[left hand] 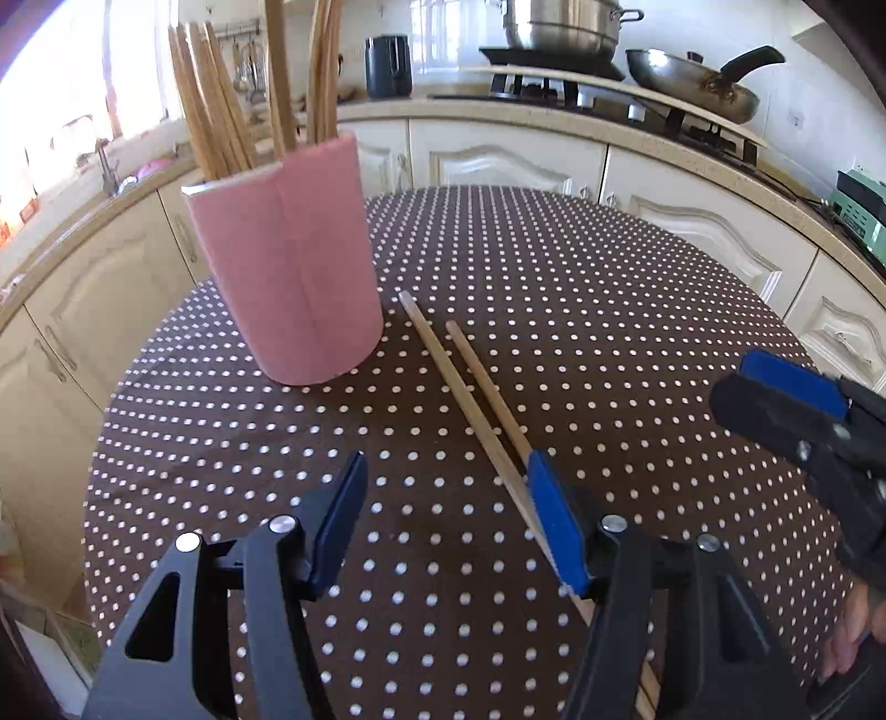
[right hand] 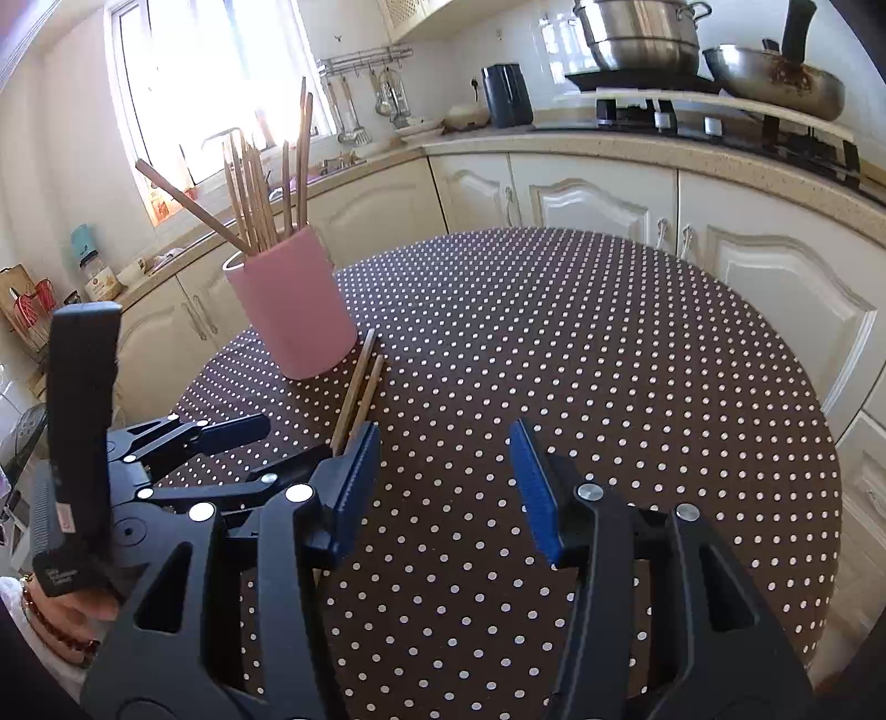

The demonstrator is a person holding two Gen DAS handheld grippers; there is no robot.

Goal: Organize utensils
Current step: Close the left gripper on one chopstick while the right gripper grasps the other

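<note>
**Both grippers low over the dotted worktop, two chopsticks loose beside the pink holder**

Fingers of the left gripper (left hand: 446,520) stand well apart with nothing between them, tilted down toward the cloth; its right-hand blue pad sits over the near end of the two loose chopsticks (left hand: 470,387), though whether it touches them I cannot tell. In the right wrist view this same gripper shows at the lower left, held by a hand (right hand: 72,615) with a red bead bracelet at the wrist. The right gripper (right hand: 443,476) also points down at the cloth, its fingers parted and holding nothing, to the right of the chopsticks and apart from them.

The chopsticks lie side by side, nearly parallel, on the round worktop (left hand: 609,332), which is covered in a brown cloth with white dots. Their far ends reach close to the foot of the pink holder (left hand: 288,266), which stands upright and carries a bundle of other chopsticks (right hand: 260,188), one leaning far out to the left.

Beyond it run cream cabinets (left hand: 526,166) under a pale counter. On the hob stand a steel pot (left hand: 565,22) and a wok (left hand: 692,83); a dark appliance (left hand: 389,65) sits farther left, near a bright window (right hand: 210,72).
</note>
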